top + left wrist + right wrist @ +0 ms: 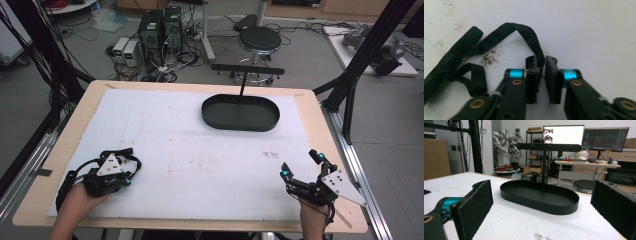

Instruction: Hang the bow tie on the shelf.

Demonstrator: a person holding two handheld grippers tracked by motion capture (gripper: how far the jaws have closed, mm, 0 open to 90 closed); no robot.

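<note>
grey floor with a round black stool [259,39], computer towers [160,27], tangled cables, and lit monitors [605,135].

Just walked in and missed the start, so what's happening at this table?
A person holds a gripper in each hand over a white mat. The left gripper is down on the mat near the left edge, its fingers nearly closed around a loop of black strap. The right gripper is open and holds nothing, facing an empty black oval tray with a T-shaped stand.
</note>
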